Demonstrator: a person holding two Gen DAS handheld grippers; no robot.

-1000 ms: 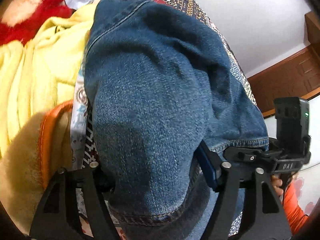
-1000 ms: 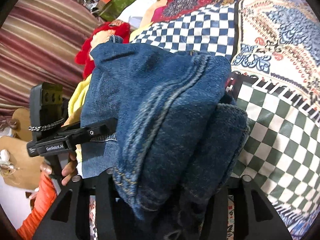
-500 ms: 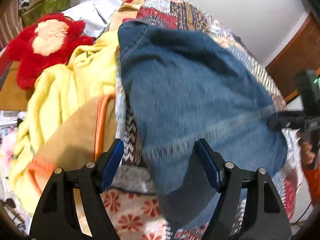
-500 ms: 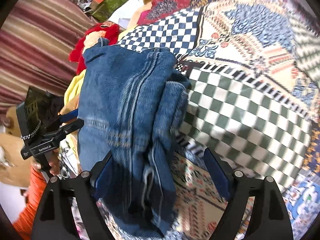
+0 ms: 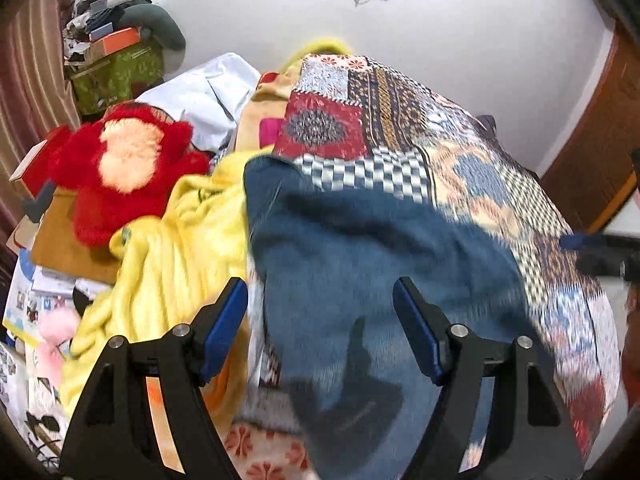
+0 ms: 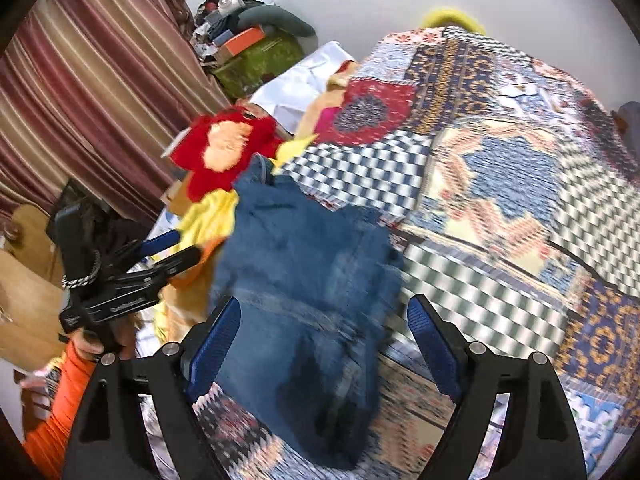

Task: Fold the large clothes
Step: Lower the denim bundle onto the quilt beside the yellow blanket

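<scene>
**Left wrist view.** Your left gripper (image 5: 320, 308) hangs above the bed with its jaws set wide. The blue pads stand clear of any cloth, and nothing is held between them. Below and ahead lie the folded jeans (image 5: 380, 280), resting on the patchwork quilt (image 5: 500, 168) near its left edge. A yellow blanket (image 5: 172, 256) lies bunched just beside the denim on the left, with a red plush toy (image 5: 120, 164) beyond it. The tip of your right gripper (image 5: 600, 254) enters at the right edge of the frame, apart from the denim. The picture is motion-blurred, so fine seams in the fold cannot be checked here.

**Right wrist view.** Your right gripper (image 6: 324, 332) is also spread wide and empty; its pads straddle the view of the jeans (image 6: 304, 280) without touching them. The denim lies in a compact stacked bundle on the quilt (image 6: 520, 184), and appears to rest free of both tools. The left gripper (image 6: 164, 248) shows at the left, held by a hand (image 6: 94, 346) in an orange sleeve (image 6: 60, 408), and stands off to the side of the bundle.

**Reading the placement.** Both tools stand off from the bundle, which suits a fold that is laid down. The jeans sit at the quilt's edge, close to the yellow blanket, so the open patterned area to the right is bare. Judge the fold as complete or nearly so; one layer looks slightly offset at the right side and may need squaring.
</scene>
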